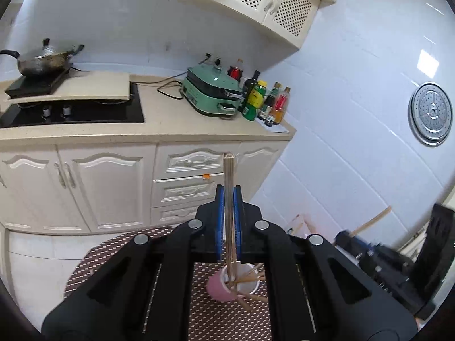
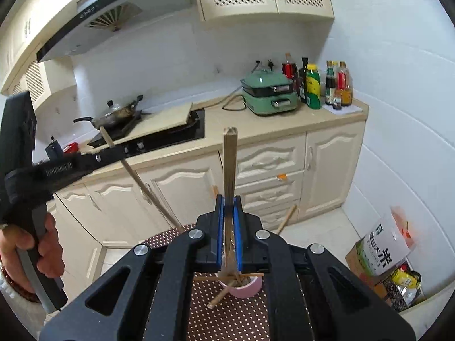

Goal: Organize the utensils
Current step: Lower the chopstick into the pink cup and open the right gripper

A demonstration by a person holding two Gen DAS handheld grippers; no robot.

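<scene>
My left gripper (image 1: 228,196) is shut on a wooden chopstick (image 1: 228,176) that stands upright; its lower end reaches into a pink cup (image 1: 220,287) lying on its side with several chopsticks in it, on a brown dotted mat (image 1: 113,250). My right gripper (image 2: 229,207) is shut on another wooden chopstick (image 2: 229,159), held upright over the same pink cup (image 2: 250,287). The left gripper body (image 2: 71,164) shows in the right wrist view at far left, with its chopstick (image 2: 136,176) slanting down. The right gripper shows blurred in the left wrist view (image 1: 384,258).
A kitchen counter (image 1: 159,130) carries a hob, a wok (image 1: 42,62), a green electric cooker (image 1: 213,91) and several sauce bottles (image 1: 261,102). Cream cabinets stand below. A rice bag and a box (image 2: 381,253) sit on the floor at right.
</scene>
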